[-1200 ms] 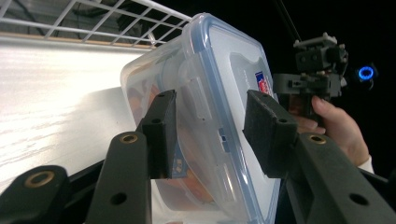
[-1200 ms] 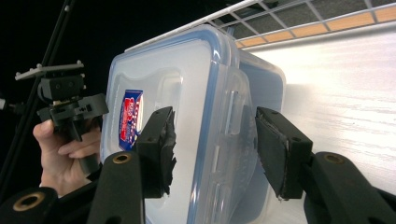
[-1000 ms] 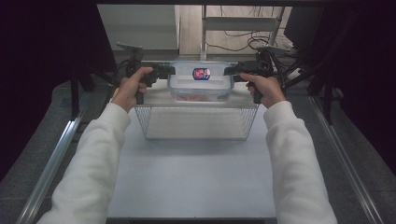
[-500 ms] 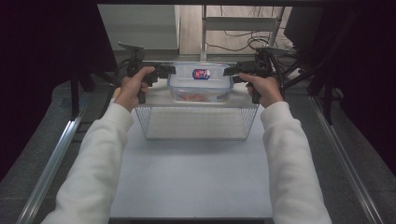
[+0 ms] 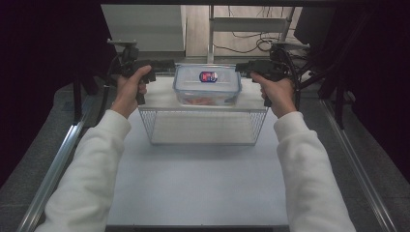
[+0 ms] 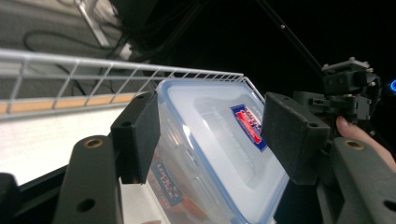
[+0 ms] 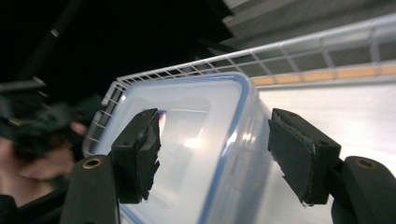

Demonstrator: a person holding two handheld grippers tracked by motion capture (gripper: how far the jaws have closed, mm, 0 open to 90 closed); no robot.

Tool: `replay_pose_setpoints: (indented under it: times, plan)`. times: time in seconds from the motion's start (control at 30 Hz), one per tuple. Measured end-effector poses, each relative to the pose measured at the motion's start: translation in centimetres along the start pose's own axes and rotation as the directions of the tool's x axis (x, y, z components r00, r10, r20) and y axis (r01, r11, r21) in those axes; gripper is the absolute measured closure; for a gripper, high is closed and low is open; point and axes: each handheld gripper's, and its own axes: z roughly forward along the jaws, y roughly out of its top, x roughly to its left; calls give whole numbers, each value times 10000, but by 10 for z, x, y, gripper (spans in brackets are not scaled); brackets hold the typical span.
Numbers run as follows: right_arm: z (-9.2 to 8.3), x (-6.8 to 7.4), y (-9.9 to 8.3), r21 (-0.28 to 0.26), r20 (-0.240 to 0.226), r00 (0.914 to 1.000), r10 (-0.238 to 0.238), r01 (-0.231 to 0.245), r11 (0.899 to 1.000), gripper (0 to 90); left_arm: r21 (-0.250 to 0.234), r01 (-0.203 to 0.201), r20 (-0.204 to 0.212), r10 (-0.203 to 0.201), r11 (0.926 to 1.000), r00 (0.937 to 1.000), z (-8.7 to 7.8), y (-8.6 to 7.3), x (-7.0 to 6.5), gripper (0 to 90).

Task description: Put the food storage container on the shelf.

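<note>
Both grippers let go of the box in the basket.

Your left gripper and right gripper flank the lidded plastic box; both sets of fingers have just been opening and stand apart. The box sits in the wire basket on the tabletop.

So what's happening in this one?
A person holds a tool in each hand at either end of a clear lidded food container that sits in a white wire basket on the table. The left tool and right tool have just been opening their jaws. In both gripper views the pads stand apart with the container's edge between them, seemingly no longer pressed, so it looks just released.
</note>
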Motion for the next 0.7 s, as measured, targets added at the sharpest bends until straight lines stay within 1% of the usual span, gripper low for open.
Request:
replay_pose_setpoints:
  times: [0.03, 0.07, 0.1, 0.13, 0.17, 0.2, 0.23, 0.27, 0.3, 0.33, 0.37, 0.4, 0.43, 0.47, 0.5, 0.53, 0.57, 0.6, 0.67, 0.7]
  plan:
    - [0, 0, 0, 0, 0, 10000, 0, 0, 10000, 336, -46, -166, -14, 166, 9999, 9999, -2, 0, -2, 368]
    - [-6, 2, -1, -92, -136, 9986, -510, 508, 9987, 336, -21, -314, -41, 314, 9995, 9995, -4, -1, -4, 358]
    - [-8, 3, -2, -163, -268, 9973, -689, 684, 9975, 336, 82, -640, -246, 642, 9979, 9976, -6, -2, -8, 354]
    - [-10, 5, -2, -209, -422, 9954, -861, 852, 9961, 336, 160, -810, -219, 813, 9966, 9964, -7, -4, -10, 354]
    - [-10, 5, -2, -209, -422, 9954, -861, 852, 9961, 336, 160, -810, -219, 813, 9966, 9964, -7, -4, -10, 352]
    - [-17, 10, -5, -352, -439, 9896, -1373, 1358, 9901, 316, 220, -972, -131, 975, 9950, 9952, -8, -5, -12, 349]
    - [-20, 13, -7, -421, -358, 9855, -1656, 1641, 9855, 317, 234, -1108, -92, 1110, 9936, 9938, -10, -6, -14, 348]
    - [-20, 13, -7, -421, -358, 9855, -1656, 1641, 9855, 317, 222, -1330, -77, 1332, 9909, 9911, -11, -8, -17, 348]
    - [-22, 16, -9, -512, -407, 9807, -1914, 1893, 9806, 323, 274, -1541, -86, 1543, 9877, 9880, -13, -10, -20, 349]
    - [-25, 17, -11, -537, -596, 9769, -2052, 2021, 9779, 323, 326, -1786, -114, 1790, 9834, 9838, -15, -12, -23, 348]
    - [-30, 20, -16, -567, -1026, 9693, -2233, 2185, 9742, 318, 329, -1849, -126, 1854, 9822, 9826, -16, -14, -26, 346]
    - [-31, 20, -17, -600, -1046, 9671, -2318, 2265, 9722, 311, 380, -2145, -201, 2154, 9760, 9763, -19, -18, -29, 346]
    - [-31, 20, -17, -600, -1046, 9671, -2318, 2265, 9722, 311, 380, -2145, -201, 2154, 9760, 9763, -19, -18, -29, 345]
    - [-33, 21, -20, -637, -1053, 9662, -2354, 2297, 9712, 308, 383, -2237, -182, 2245, 9739, 9743, -21, -21, -31, 345]
    - [-35, 20, -23, -703, -1024, 9649, -2419, 2355, 9693, 303, 400, -2304, -143, 2311, 9723, 9728, -23, -24, -32, 344]
    - [-38, 19, -29, -783, -965, 9613, -2582, 2513, 9647, 296, 364, -2370, -127, 2375, 9708, 9713, -27, -30, -35, 342]
    - [-38, 19, -29, -783, -965, 9613, -2582, 2513, 9647, 296, 364, -2370, -127, 2375, 9708, 9713, -27, -30, -35, 341]
    - [-39, 18, -32, -761, -942, 9600, -2636, 2571, 9634, 295, 381, -2448, -109, 2453, 9688, 9694, -30, -34, -37, 341]
    - [-41, 15, -38, -724, -907, 9568, -2764, 2704, 9600, 293, 368, -2569, -205, 2577, 9657, 9660, -36, -41, -39, 340]
    - [-43, 13, -42, -753, -906, 9551, -2821, 2759, 9582, 292, 323, -2600, -183, 2607, 9651, 9652, -40, -46, -39, 341]
